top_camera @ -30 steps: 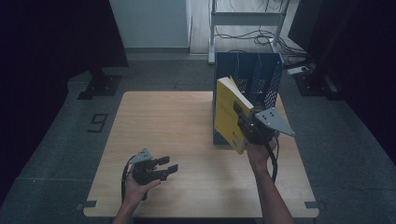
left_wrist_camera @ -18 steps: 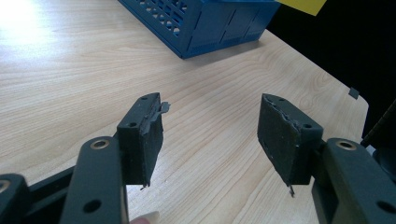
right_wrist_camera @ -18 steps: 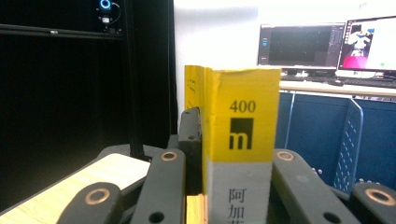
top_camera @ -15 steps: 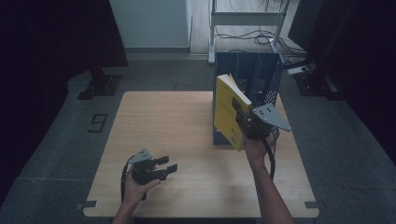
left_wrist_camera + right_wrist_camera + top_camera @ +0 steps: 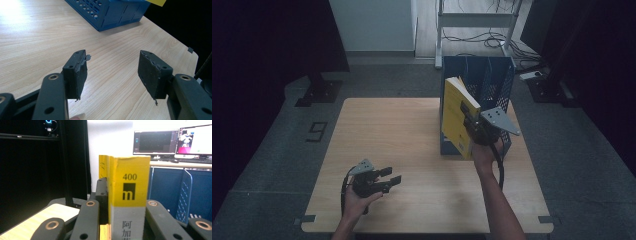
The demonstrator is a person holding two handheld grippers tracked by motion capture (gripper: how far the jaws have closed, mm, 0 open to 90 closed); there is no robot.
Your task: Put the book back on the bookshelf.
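In the high view, the person's left hand (image 5: 357, 197) rests low on the wooden table (image 5: 387, 135) near its front edge, holding the left gripper (image 5: 389, 179) level with its jaws apart and pointing toward the right. The right forearm reaches forward to the blue file rack (image 5: 484, 80) at the table's far right, where the right gripper (image 5: 468, 120) is clamped on a yellow book (image 5: 458, 116). The book stands upright but tilted, against the rack's near left side; whether it is inside a compartment cannot be told.

In the left gripper view, the two black jaws stand wide apart above bare table, with nothing between them, and the blue rack (image 5: 110, 11) lies ahead.

In the right gripper view, the jaws press both sides of the yellow book (image 5: 128, 187), its spine marked "400" facing the camera. Blue rack dividers (image 5: 185, 192) stand behind at right, with monitors (image 5: 172, 141) beyond.
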